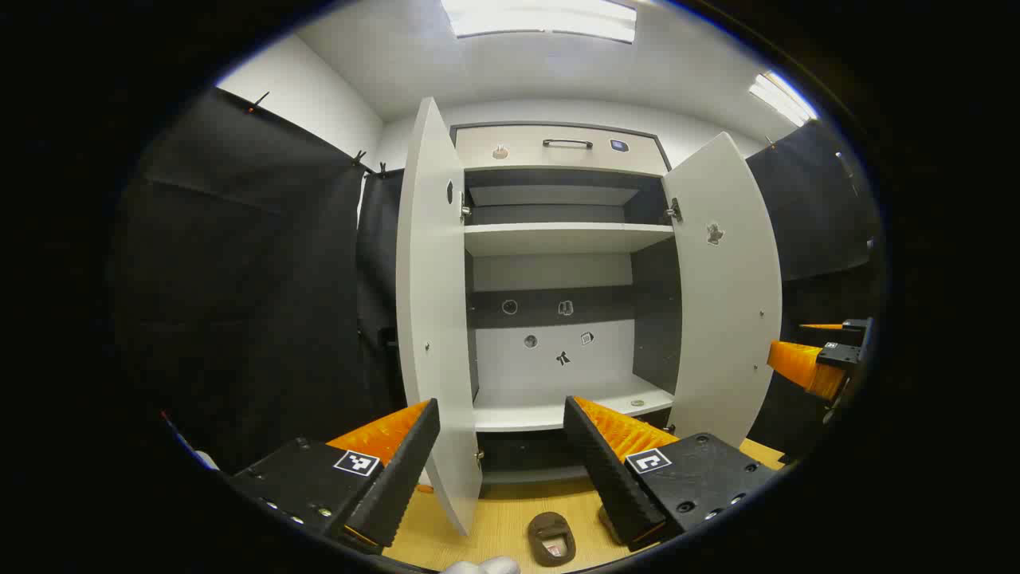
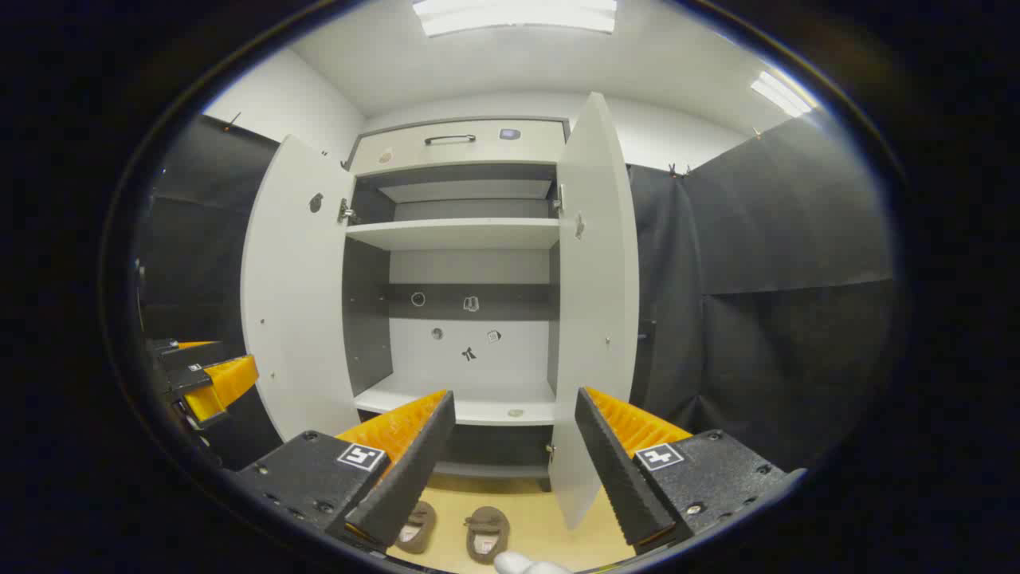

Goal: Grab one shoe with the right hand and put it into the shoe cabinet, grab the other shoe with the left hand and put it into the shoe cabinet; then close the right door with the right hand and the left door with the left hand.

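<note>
Start state. Shoe cabinet (image 2: 458, 239) stands with both doors swung wide, shelves bare, so there's room to drop the shoes straight in. Both shoes (image 2: 488, 532) sit side by side on the wood floor (image 2: 550, 518) just in front of it, toes toward the cabinet. Right gripper (image 2: 514, 462) and left gripper (image 1: 502, 466) both hang above the floor, jaws spread apart, holding nothing. My read: right goes down first for a shoe.

Black cloth (image 2: 781, 239) hangs along both sides below white walls (image 1: 311, 104). Ceiling light panels (image 1: 542, 20) glow overhead, and the floor (image 2: 542, 526) is pale wood.
</note>
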Action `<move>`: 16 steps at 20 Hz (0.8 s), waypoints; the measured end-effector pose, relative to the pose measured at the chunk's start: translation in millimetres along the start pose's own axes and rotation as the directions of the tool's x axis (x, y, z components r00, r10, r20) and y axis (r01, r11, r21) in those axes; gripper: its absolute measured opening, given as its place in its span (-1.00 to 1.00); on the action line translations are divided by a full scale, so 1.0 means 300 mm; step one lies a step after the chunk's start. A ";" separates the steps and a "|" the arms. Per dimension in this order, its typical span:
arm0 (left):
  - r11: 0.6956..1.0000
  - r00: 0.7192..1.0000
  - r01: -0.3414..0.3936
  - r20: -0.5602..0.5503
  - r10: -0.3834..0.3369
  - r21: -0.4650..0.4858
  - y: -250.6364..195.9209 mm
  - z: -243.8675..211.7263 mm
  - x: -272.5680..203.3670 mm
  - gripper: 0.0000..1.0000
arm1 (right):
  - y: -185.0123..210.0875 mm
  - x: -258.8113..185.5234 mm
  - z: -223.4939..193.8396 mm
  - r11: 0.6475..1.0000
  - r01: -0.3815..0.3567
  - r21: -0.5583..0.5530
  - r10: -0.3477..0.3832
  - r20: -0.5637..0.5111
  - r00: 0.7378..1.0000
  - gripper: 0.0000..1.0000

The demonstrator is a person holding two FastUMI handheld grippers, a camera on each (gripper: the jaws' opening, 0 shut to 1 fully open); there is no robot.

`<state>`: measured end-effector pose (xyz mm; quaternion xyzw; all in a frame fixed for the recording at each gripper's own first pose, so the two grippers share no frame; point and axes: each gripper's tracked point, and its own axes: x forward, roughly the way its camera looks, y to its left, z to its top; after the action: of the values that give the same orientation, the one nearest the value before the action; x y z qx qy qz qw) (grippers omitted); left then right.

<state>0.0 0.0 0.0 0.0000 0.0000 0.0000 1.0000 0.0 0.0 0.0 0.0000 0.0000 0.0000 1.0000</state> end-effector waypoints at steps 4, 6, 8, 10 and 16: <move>1.000 1.000 -0.003 -0.007 0.003 0.010 0.000 -0.010 -0.011 0.92 | 0.000 0.008 0.001 1.000 0.005 0.002 -0.005 -0.004 1.000 0.98; 1.000 1.000 -0.005 -0.005 0.005 0.010 0.004 -0.007 -0.010 0.92 | -0.002 0.009 0.000 1.000 0.006 0.003 -0.006 -0.005 1.000 0.98; 1.000 1.000 -0.006 -0.005 0.007 0.011 0.004 -0.009 -0.013 0.92 | -0.003 0.010 0.001 1.000 0.008 -0.001 -0.008 -0.006 1.000 0.98; 1.000 1.000 -0.007 -0.006 0.007 0.009 0.006 -0.010 -0.015 0.92 | 0.006 0.009 -0.002 1.000 0.007 -0.001 -0.007 -0.009 1.000 0.98; 1.000 1.000 -0.008 -0.015 0.008 0.008 0.017 -0.028 -0.025 0.92 | 0.023 0.064 -0.134 1.000 -0.007 -0.027 0.005 -0.085 0.996 0.97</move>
<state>-7.5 5.1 -8.3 0.0040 0.0075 0.0041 1.0000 19.2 6.8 -40.3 -0.0136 0.0423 0.0030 0.9990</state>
